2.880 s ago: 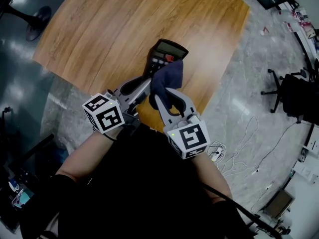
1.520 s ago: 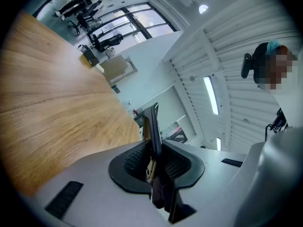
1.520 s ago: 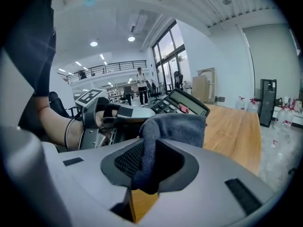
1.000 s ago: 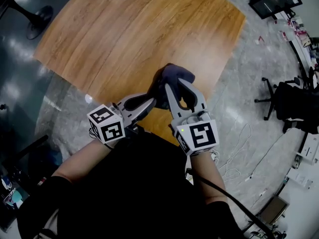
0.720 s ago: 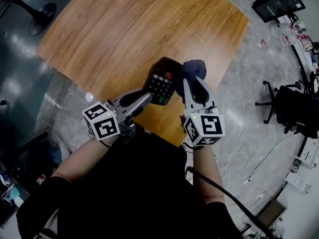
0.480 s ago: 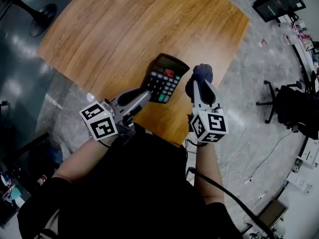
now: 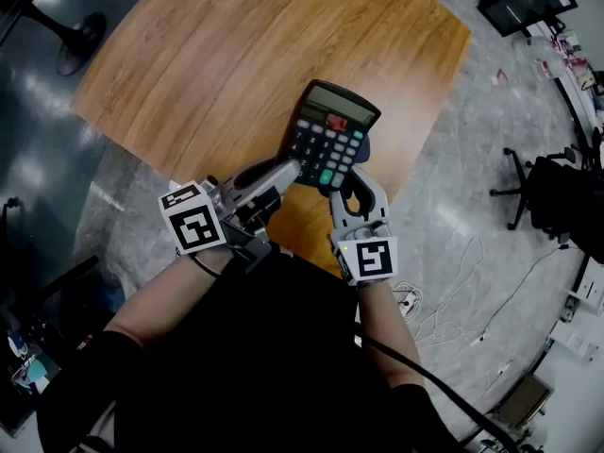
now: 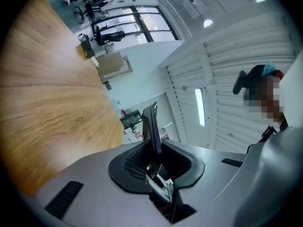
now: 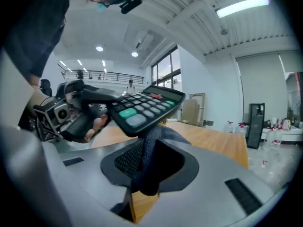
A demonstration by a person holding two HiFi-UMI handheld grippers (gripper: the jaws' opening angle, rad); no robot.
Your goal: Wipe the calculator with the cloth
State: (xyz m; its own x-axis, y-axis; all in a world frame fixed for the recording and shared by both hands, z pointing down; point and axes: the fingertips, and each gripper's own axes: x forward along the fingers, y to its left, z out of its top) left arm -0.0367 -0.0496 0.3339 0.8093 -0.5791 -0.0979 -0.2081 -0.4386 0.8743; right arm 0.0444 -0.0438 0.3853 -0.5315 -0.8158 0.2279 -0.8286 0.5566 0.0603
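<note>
we hold the light, stiff, likely slippery calculator [image 7: 332,146] by its near edge in the clamped left gripper [image 7: 289,169] above the near side of the table [image 7: 236,55], while the right gripper [image 7: 355,185] pinches the soft cloth [image 9: 143,171] just beneath it.

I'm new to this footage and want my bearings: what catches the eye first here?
A black calculator held up over the wooden table, pinched at its edge by the left claw. Just beneath it, the right claw grips a dark blue cloth.
</note>
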